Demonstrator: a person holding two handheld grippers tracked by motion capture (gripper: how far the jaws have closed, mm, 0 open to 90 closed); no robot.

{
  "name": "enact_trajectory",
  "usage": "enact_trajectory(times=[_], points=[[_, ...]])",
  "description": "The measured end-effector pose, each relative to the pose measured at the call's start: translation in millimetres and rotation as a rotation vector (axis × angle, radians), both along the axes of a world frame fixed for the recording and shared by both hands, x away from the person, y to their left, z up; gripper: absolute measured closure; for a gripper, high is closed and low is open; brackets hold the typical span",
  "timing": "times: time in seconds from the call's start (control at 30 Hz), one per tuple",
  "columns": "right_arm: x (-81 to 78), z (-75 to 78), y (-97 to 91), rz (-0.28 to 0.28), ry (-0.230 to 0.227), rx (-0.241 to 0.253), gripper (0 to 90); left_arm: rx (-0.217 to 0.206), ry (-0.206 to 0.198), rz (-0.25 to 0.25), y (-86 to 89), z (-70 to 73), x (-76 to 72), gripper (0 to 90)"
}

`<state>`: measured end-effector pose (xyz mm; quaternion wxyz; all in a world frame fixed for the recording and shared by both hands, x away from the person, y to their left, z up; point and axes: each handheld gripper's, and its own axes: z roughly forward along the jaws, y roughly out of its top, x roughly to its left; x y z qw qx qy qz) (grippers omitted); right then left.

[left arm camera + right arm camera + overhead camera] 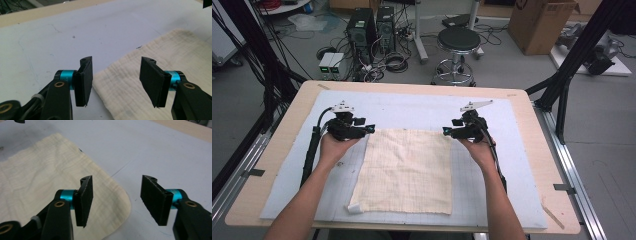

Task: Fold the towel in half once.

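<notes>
Presently we find the cream cloth [404, 170] lying flat on the counter [282, 145]. Left gripper [371, 129] and right gripper [445, 131] sit at its far corners, jaws spread, pinching nothing.

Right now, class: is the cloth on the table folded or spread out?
Spread out. The cloth lies flat as one square layer on the mat, all four edges showing; only its near left corner is turned up slightly.
</notes>
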<state>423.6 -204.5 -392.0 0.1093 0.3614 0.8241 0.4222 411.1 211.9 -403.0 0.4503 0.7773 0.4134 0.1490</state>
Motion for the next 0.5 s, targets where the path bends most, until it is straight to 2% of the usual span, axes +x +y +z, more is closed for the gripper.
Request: enact_trajectory(times=[0.07,0.23,0.3,0.37,0.43,0.5], points=[[4.1,-6.3,2.2,-0.008,0.021,-0.020,49.3,0.016,0.018,0.000,-1.6,-5.8,3.9,45.8],[12.4,-21.4,2.9,-0.031,0.082,-0.047,56.9,-0.003,0.018,0.019,-5.6,-15.5,9.0,51.4],[15.2,-26.6,2.5,-0.040,0.093,-0.062,59.6,-0.010,0.027,0.032,-6.3,-18.5,11.0,53.5],[16.9,-30.3,2.8,-0.052,0.109,-0.064,61.4,-0.014,0.041,0.044,-6.9,-22.0,13.2,54.7],[18.2,-33.3,3.4,-0.061,0.126,-0.044,62.3,0.000,0.059,0.059,-7.5,-26.0,15.1,54.9],[19.3,-35.7,4.6,-0.062,0.133,-0.053,63.7,0.014,0.079,0.064,-7.5,-29.4,16.5,55.1]])
